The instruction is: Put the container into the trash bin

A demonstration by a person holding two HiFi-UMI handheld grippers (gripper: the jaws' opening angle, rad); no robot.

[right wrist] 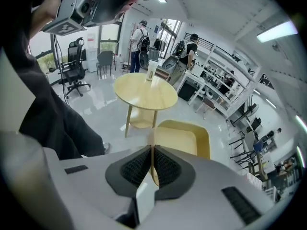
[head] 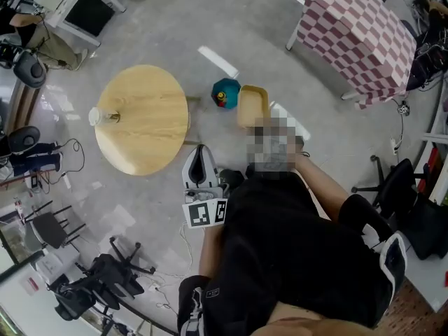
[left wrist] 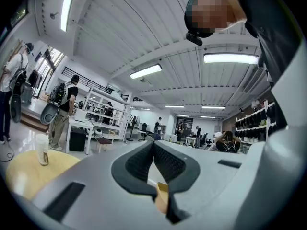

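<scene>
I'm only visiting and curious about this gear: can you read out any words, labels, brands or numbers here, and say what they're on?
No readable words or numbers anywhere.
Marker cube: black-and-white square patterns only, no letters.
Yellow container: plain, no label visible.
Cup on the round table: any print too blurred to read.
Shelves in the background: items too small to read.

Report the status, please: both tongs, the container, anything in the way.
Left tongs shut, empty. Right tongs shut on yellow container rim. Teal bin on floor beside container; round table off to the side.
</scene>
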